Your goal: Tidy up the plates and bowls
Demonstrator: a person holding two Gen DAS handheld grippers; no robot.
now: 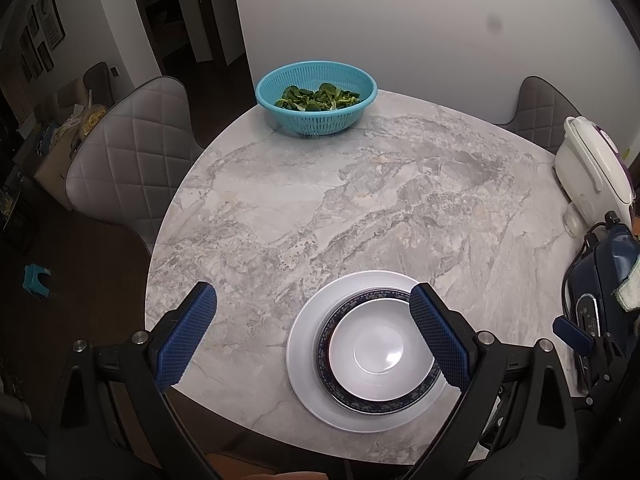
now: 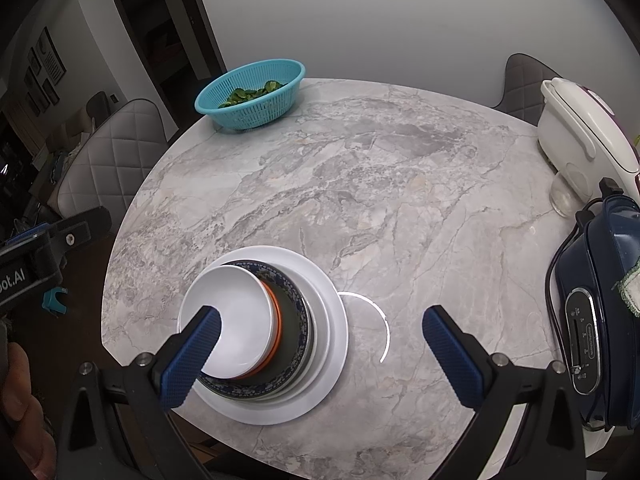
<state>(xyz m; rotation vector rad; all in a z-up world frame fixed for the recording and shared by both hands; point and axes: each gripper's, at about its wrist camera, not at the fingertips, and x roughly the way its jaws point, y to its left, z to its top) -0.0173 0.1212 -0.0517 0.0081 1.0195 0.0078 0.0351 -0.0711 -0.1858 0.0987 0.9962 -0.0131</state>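
Both grippers, left (image 1: 313, 336) and right (image 2: 322, 354), spread wide, holding nothing, above stack (image 2: 256, 332).
Stack looks done; if adjusting, centre bowl (image 1: 382, 354) on plate (image 1: 308, 368), lift clear.

Glossy white bowl (image 2: 232, 312) and plates (image 1: 308, 360) on a polished grey marble table (image 1: 320, 208), beside a slotted turquoise plastic basket (image 1: 316, 98).

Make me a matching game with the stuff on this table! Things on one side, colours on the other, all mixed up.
Things:
1. basket of leaves
2. top bowl
3. cooker by the table's right edge
4. gripper pads

Colours:
A. white
B. bright blue
C. turquoise
D. dark navy

Pairs: 1-C, 2-A, 3-D, 4-B
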